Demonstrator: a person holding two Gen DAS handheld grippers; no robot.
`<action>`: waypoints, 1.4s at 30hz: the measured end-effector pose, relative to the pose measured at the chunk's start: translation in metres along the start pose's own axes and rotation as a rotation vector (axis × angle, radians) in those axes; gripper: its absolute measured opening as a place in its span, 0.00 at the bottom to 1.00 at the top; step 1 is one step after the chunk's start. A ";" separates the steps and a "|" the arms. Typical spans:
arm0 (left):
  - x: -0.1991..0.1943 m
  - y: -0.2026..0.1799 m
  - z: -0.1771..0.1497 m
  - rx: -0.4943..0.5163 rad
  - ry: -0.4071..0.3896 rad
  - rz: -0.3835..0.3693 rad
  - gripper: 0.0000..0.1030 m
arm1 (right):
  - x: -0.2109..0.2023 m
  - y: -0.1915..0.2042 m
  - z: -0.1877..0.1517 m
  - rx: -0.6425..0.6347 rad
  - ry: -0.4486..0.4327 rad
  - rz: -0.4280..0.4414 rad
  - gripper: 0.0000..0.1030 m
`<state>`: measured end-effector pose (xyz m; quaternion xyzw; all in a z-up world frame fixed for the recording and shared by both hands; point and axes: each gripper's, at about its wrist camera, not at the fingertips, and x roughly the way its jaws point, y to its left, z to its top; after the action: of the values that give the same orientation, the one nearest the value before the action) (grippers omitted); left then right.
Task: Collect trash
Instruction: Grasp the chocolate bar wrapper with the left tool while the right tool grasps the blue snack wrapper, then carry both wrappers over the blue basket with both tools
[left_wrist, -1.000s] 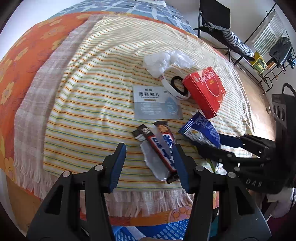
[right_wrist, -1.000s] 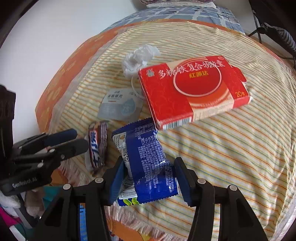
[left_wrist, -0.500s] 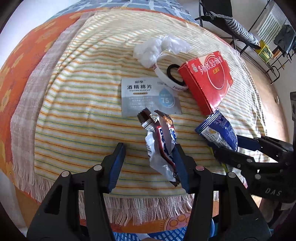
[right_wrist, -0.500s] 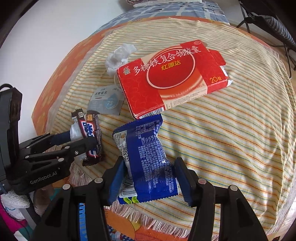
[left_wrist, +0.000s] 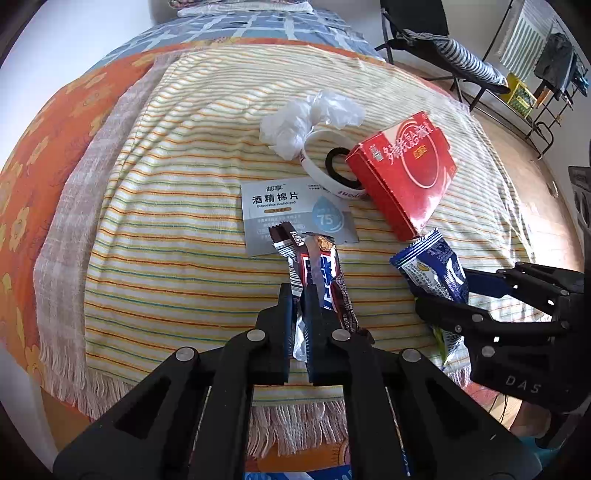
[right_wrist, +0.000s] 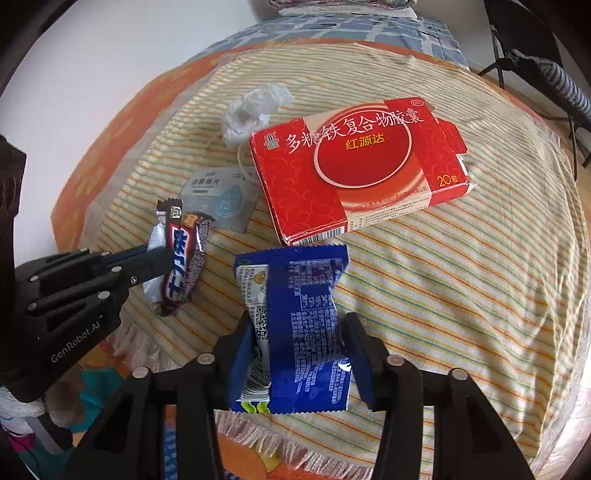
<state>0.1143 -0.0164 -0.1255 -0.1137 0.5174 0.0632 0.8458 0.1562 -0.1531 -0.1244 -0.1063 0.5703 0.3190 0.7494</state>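
Note:
A torn brown and blue chocolate bar wrapper (left_wrist: 325, 266) (right_wrist: 184, 266) lies near the front edge of a striped cloth (left_wrist: 184, 240). My left gripper (left_wrist: 299, 295) (right_wrist: 162, 262) is shut on its near end. A blue snack packet (right_wrist: 299, 295) (left_wrist: 432, 269) lies to the right of it. It sits between the fingers of my right gripper (right_wrist: 299, 325) (left_wrist: 443, 291), whose jaws are closing, with the pads against its sides. Behind these lie a red medicine box (right_wrist: 358, 166) (left_wrist: 406, 177), a grey alcohol pad sachet (left_wrist: 291, 210) (right_wrist: 221, 199) and crumpled white plastic (left_wrist: 310, 118) (right_wrist: 255, 107).
A white ring (left_wrist: 325, 177) and a black ring (left_wrist: 334, 164) lie between the sachet and the red box. The cloth covers an orange flowered bed cover (left_wrist: 44, 147); its fringe hangs over the near edge. A black chair (left_wrist: 417, 29) and a metal rack (left_wrist: 535, 74) stand at the far right.
The left jaws have shut on the chocolate bar wrapper, which lay loose between them before. The right jaws have narrowed onto the blue packet. Neither hand has shifted much.

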 end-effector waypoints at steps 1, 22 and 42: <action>-0.002 0.000 -0.001 0.006 -0.001 -0.003 0.02 | -0.001 -0.001 0.000 0.007 -0.002 0.008 0.43; -0.054 0.030 -0.009 -0.029 -0.085 -0.073 0.01 | -0.041 0.024 -0.031 -0.025 -0.078 0.008 0.42; -0.091 0.014 -0.083 0.103 -0.070 -0.114 0.01 | -0.079 0.055 -0.110 -0.056 -0.136 0.014 0.42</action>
<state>-0.0015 -0.0237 -0.0830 -0.0970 0.4828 -0.0079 0.8703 0.0253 -0.1964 -0.0762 -0.1012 0.5096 0.3465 0.7810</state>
